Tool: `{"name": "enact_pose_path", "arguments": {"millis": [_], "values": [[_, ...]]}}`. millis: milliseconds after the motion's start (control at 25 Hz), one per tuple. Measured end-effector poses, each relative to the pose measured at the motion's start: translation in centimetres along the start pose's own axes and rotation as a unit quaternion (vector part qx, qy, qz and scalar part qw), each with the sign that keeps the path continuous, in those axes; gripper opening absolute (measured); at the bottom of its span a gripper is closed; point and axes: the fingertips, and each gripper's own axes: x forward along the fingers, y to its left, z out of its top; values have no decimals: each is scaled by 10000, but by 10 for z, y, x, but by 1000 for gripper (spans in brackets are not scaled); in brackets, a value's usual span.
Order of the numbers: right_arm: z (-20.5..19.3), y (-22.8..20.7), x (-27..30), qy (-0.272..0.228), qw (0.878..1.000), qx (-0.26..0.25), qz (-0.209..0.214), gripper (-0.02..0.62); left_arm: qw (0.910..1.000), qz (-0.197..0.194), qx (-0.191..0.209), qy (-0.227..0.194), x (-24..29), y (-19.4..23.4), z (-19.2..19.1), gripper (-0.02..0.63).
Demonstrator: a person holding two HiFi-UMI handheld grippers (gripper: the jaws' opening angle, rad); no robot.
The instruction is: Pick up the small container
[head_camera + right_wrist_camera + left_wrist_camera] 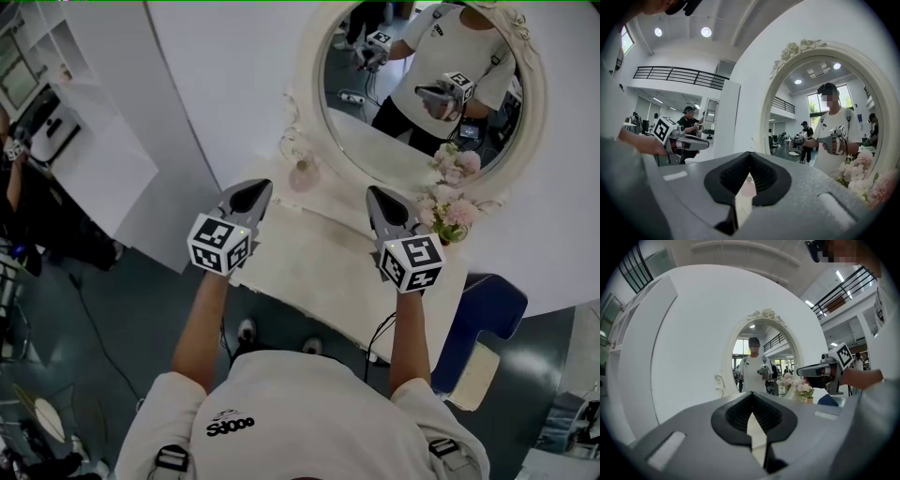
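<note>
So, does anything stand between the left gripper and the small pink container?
Nothing visible does: only tabletop lies between the left gripper and the small pink container; the flowers stand far to its right.

Oval mirror (412, 103) on white curved wall (234, 75) above cream table (319, 267).

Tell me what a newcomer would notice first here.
The big oval mirror on the white wall dominates. Below it, the left tool and right tool hang shut and empty over a cream table. A small pink container stands at the mirror's left and pink flowers at its right.
</note>
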Motion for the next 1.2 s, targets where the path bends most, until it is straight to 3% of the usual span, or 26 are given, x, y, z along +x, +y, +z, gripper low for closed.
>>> {"name": "enact_pose_path", "arguments": {"millis": [440, 880, 1080, 1200], "values": [[-33, -12, 45, 402, 9956, 327, -783, 2, 9948, -850, -20, 551, 73, 49, -50, 18], [-78, -25, 67, 954, 9858, 578, -1256, 3, 9843, -1290, -334, 1157, 160, 68, -133, 208], [-96, -36, 70, 1157, 9812, 665, -1392, 2, 9777, -1486, -174, 1472, 195, 58, -167, 234], [-108, -42, 67, 1284, 9776, 753, -1488, 2, 9755, -1384, -81, 1709, 207, 56, -190, 242]]}}
